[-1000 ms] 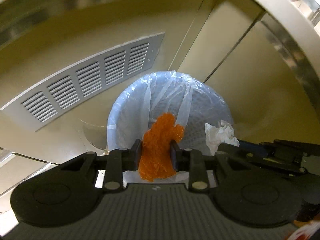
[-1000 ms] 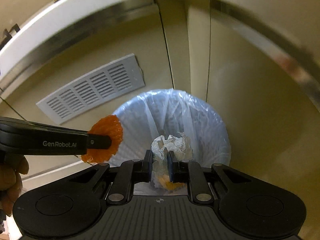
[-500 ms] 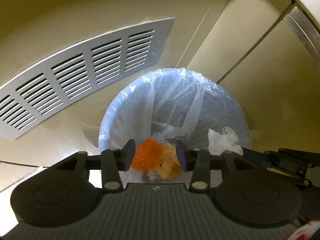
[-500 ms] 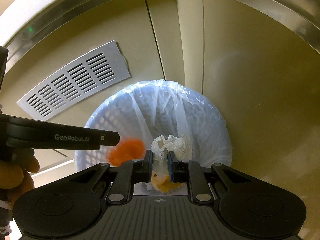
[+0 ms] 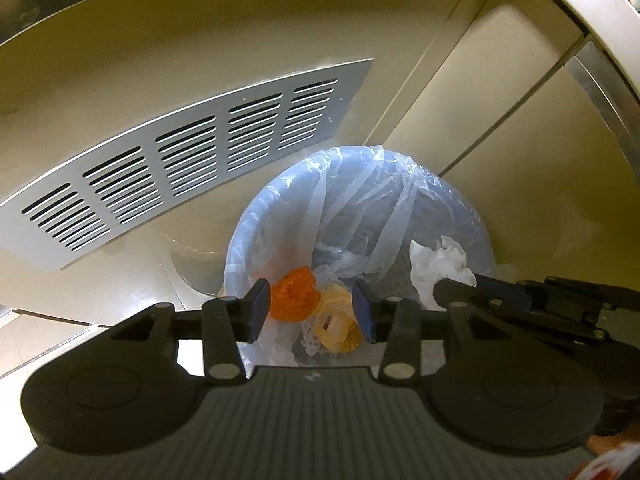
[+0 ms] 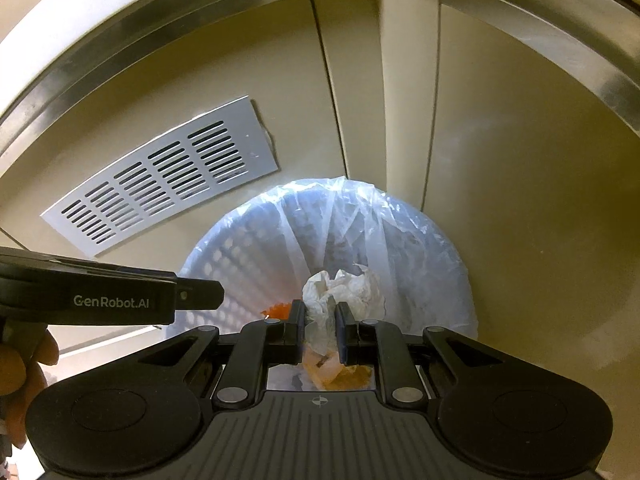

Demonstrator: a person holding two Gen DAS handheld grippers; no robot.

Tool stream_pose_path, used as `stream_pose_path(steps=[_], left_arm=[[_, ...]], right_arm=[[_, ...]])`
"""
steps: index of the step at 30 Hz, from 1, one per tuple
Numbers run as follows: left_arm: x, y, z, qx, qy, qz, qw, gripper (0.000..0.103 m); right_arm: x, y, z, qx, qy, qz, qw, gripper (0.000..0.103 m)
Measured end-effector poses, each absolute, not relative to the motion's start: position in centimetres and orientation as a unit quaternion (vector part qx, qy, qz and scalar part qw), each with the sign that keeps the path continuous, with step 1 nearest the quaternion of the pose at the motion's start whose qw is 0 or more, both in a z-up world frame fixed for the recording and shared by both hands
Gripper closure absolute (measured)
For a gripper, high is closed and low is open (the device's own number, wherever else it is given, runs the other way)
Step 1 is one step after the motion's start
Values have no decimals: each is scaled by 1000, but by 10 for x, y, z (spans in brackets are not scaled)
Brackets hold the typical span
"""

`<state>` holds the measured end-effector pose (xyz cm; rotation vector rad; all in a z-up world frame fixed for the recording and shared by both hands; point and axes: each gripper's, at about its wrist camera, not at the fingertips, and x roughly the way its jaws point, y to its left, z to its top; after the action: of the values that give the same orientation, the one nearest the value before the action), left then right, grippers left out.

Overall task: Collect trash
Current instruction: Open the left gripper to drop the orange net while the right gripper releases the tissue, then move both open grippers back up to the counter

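Left gripper point(image 5: 313, 312) above the near rim of the lined wastebasket point(image 5: 452, 216), jaws parted with nothing between the pads; a second ago clamped on the orange mesh wad point(image 5: 294, 299), then opened within that second and since steady at that width. Orange mesh wad now down inside the clear liner, at the bottom left of the wastebasket, touching a yellowish peel scrap point(image 5: 338, 326) just to its right. Right gripper point(image 6: 321, 330) over the right side of the wastebasket, jaws narrow and pinched on a crumpled white tissue point(image 6: 344, 290), same grip as a second ago, tissue hanging above the opening and not yet released. In the right wrist view, a sliver of the orange wad showing left of the jaws, yellowish scrap beneath them. Left gripper's arm crossing in from the left edge there, a hand point(image 6: 20, 364) wrapped behind it. Grey louvred vent panel point(image 5: 188, 160) on the cream cabinet face, far left of the wastebasket.
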<state>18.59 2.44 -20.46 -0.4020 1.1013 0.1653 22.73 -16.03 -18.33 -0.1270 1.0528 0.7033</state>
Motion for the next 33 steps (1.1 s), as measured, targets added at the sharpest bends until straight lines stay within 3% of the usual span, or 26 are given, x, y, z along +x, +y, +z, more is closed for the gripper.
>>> stream_pose_path(steps=[5, 7, 8, 9, 20, 33], left_arm=[[183, 27, -203, -191, 517, 81, 831, 62], [182, 28, -203, -191, 517, 81, 830, 62], [182, 28, -203, -191, 517, 81, 830, 62], [181, 28, -203, -191, 517, 81, 830, 62], [174, 27, -185, -197, 510, 74, 834, 62], [156, 24, -100, -189, 452, 59, 870, 62]], right_arm=[[229, -159, -187, -49, 492, 324, 806, 86], [230, -160, -189, -44, 496, 317, 807, 67], [230, -161, -189, -39, 497, 313, 809, 49], [231, -163, -189, -31, 497, 311, 810, 43], [213, -173, -170, -42, 506, 310, 804, 43], [188, -172, -64, -39, 430, 333, 838, 43]])
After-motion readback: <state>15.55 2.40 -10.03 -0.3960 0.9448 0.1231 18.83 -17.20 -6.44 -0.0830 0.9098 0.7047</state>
